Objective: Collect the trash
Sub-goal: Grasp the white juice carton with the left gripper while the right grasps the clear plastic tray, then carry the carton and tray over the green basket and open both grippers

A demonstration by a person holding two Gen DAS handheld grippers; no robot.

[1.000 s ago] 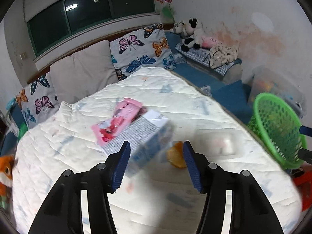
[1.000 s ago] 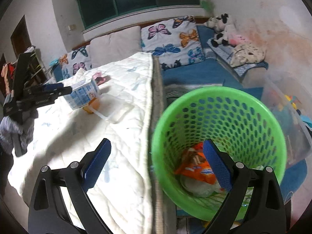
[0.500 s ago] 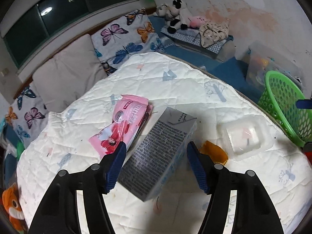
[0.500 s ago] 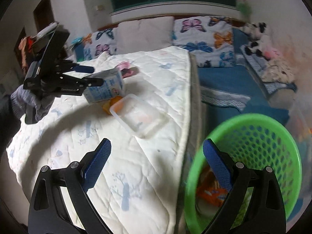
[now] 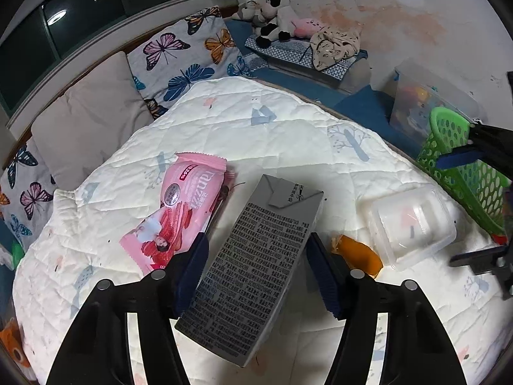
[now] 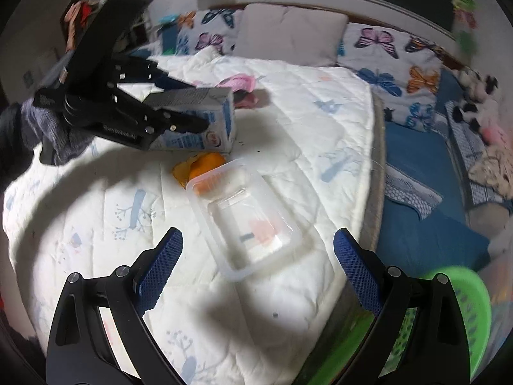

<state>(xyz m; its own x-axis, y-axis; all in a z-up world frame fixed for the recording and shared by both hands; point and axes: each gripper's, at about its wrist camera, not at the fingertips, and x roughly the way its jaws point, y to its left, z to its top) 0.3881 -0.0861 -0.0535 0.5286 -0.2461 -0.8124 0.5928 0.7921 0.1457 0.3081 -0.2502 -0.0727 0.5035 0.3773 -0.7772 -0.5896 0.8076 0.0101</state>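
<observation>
While you keep the left gripper [image 5: 256, 243] on the milk carton [image 5: 269, 224], the basket is what decides your next move. The jaws have just been closing, with the carton between them, and both pads now seem to press on its long sides, so I judge it clamped. The carton lies over the white quilt [image 5: 256, 134], between the pink wrapper [image 5: 189, 199] and the orange peel [image 5: 359, 253]. I cannot tell if its far end rests on the quilt or hangs just above it.

Its long axis runs away from your hand and leans a little to the right. The folded top end points away from you, toward the pillows, and the bottom end sticks out behind the pads. You grip it across the short way, near the middle.

The green basket [image 5: 461, 173] stands to the right of the carton, beyond the edge of the bed and lower than the quilt. To reach it you will probably have to carry the carton sideways over the clear plastic tray [image 6: 247, 218].

Your right gripper [image 6: 258, 235] is much nearer to that tray. Its jaws stand wide apart and hold nothing. The tray lies just ahead of them, with its long axis slanting away to the left.
</observation>
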